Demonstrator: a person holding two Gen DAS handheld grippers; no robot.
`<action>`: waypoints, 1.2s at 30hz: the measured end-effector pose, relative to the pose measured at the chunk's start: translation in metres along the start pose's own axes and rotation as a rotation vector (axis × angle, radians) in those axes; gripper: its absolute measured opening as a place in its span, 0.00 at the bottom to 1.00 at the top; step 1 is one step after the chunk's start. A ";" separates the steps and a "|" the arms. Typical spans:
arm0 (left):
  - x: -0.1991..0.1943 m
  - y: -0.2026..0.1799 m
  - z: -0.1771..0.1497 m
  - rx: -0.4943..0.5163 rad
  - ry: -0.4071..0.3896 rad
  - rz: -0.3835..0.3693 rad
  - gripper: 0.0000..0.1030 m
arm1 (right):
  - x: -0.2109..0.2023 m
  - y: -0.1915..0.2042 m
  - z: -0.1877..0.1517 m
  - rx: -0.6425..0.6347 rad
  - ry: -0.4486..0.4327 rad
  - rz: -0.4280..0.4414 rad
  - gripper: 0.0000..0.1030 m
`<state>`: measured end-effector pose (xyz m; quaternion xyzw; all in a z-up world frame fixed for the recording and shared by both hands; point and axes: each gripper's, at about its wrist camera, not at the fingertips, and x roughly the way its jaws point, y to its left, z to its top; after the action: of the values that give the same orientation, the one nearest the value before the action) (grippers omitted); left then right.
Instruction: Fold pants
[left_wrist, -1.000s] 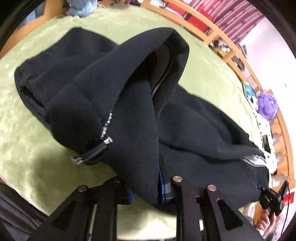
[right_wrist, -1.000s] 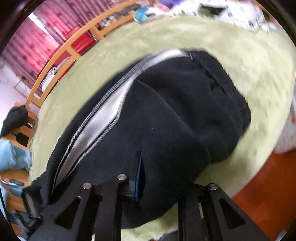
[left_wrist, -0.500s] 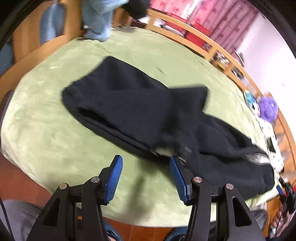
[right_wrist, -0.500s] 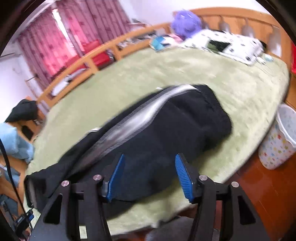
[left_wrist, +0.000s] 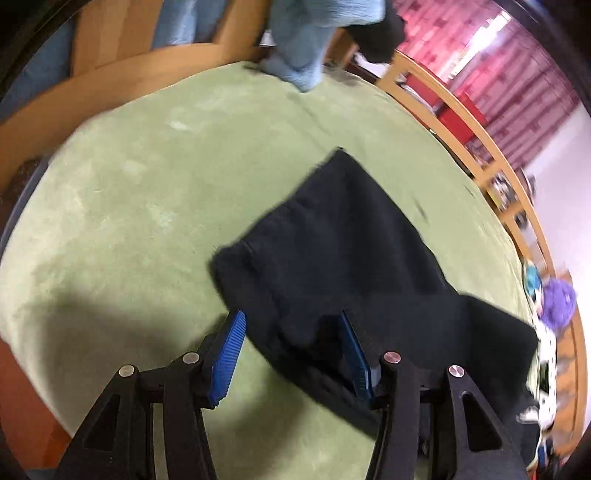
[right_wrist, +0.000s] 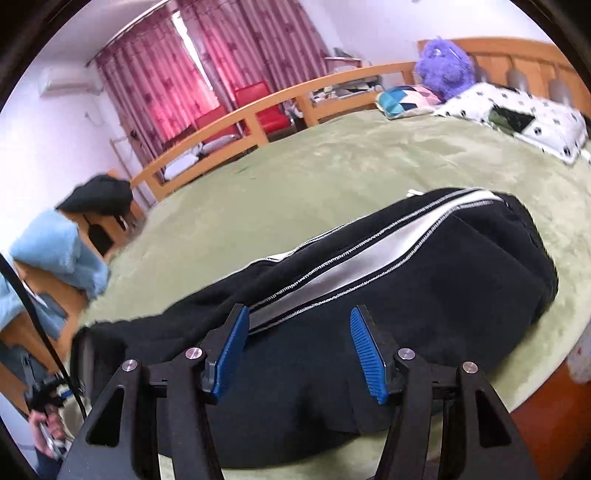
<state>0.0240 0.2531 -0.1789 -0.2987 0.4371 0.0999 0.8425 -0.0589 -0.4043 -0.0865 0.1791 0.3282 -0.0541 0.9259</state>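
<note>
The black pants (left_wrist: 343, 258) are seen spread on the green blanket (left_wrist: 129, 206), just ahead of and partly between the jaws of the left gripper (left_wrist: 291, 354), which are held wide apart with nothing clamped. The right gripper (right_wrist: 299, 350) is likewise held wide open and empty above the pants (right_wrist: 424, 295), whose silver side stripe (right_wrist: 369, 258) is seen running ahead of the jaws toward the upper right.

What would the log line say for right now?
left gripper: open, over pants edge | right gripper: open, over pants | pants: flat on green blanket, nothing held
</note>
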 end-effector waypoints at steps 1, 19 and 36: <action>0.006 0.001 0.003 -0.007 0.002 0.015 0.48 | 0.001 0.002 -0.001 -0.008 -0.002 0.000 0.55; -0.017 0.037 0.016 -0.100 -0.062 -0.001 0.11 | 0.019 0.014 -0.002 -0.048 0.060 -0.025 0.55; -0.069 -0.045 -0.064 0.152 0.021 -0.243 0.57 | 0.006 -0.003 -0.006 -0.009 0.042 0.083 0.55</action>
<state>-0.0411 0.1856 -0.1327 -0.2859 0.4127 -0.0394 0.8640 -0.0581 -0.4045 -0.0958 0.1895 0.3401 -0.0107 0.9211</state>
